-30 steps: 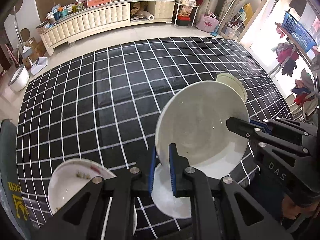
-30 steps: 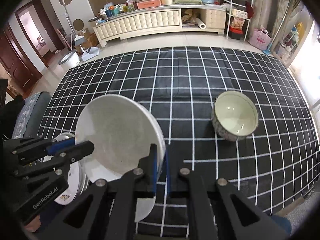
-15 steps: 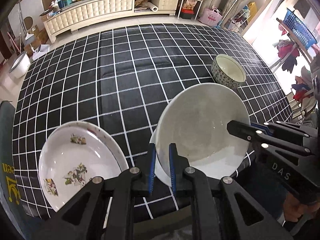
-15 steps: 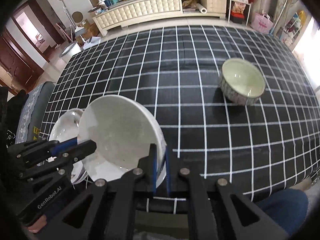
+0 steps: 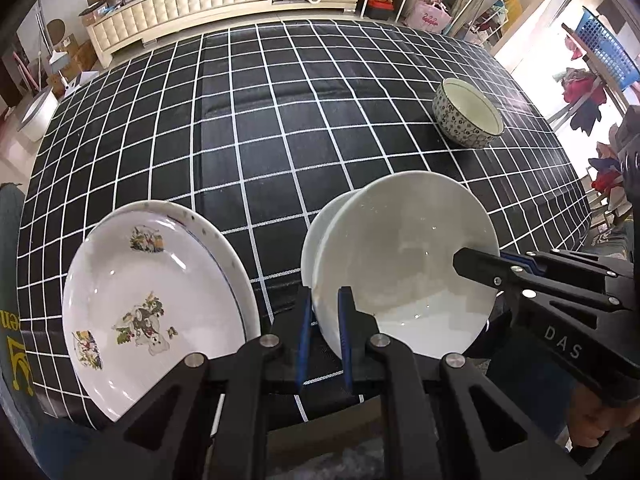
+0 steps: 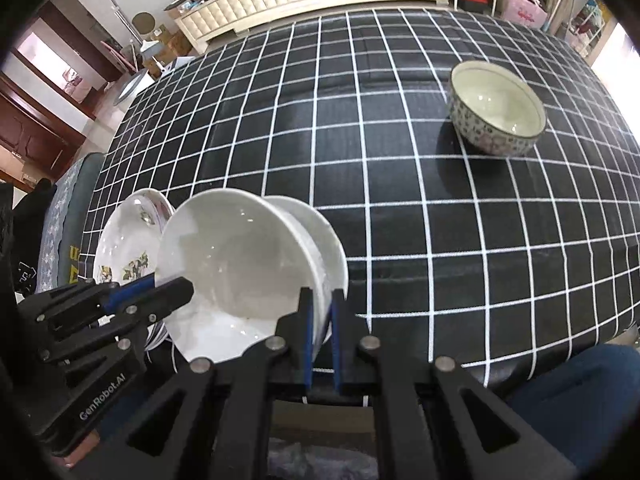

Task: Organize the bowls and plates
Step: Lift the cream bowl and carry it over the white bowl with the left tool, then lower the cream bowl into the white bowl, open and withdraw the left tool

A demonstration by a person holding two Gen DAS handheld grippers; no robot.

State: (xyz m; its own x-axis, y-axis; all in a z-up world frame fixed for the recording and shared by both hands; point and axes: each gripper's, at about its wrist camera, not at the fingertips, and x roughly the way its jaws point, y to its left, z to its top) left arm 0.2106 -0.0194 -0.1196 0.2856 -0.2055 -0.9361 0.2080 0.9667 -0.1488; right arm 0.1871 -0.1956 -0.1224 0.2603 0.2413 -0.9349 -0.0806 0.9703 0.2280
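Note:
A plain white bowl (image 5: 404, 264) is held tilted above the near edge of the table, with what looks like a second white dish nested behind it. My left gripper (image 5: 322, 316) is shut on its near rim. My right gripper (image 6: 320, 312) is shut on the opposite rim and shows in the left wrist view as the right gripper (image 5: 476, 264). In the right wrist view the white bowl (image 6: 236, 256) has the left gripper (image 6: 172, 288) on its left rim. A floral plate (image 5: 156, 300) lies left of the bowl, also visible as the floral plate (image 6: 128, 248).
A blue-patterned bowl (image 5: 468, 120) stands apart at the far right of the black, white-gridded tablecloth (image 5: 260, 128); it is the patterned bowl (image 6: 496, 108) in the right wrist view. A person's blue-clad leg (image 6: 568, 392) is below the table edge. A long cream cabinet (image 5: 180, 4) stands beyond.
Both grippers, still clamped on the white bowl, have drawn back toward the near table edge. The floral plate and the patterned bowl have come fully into view.

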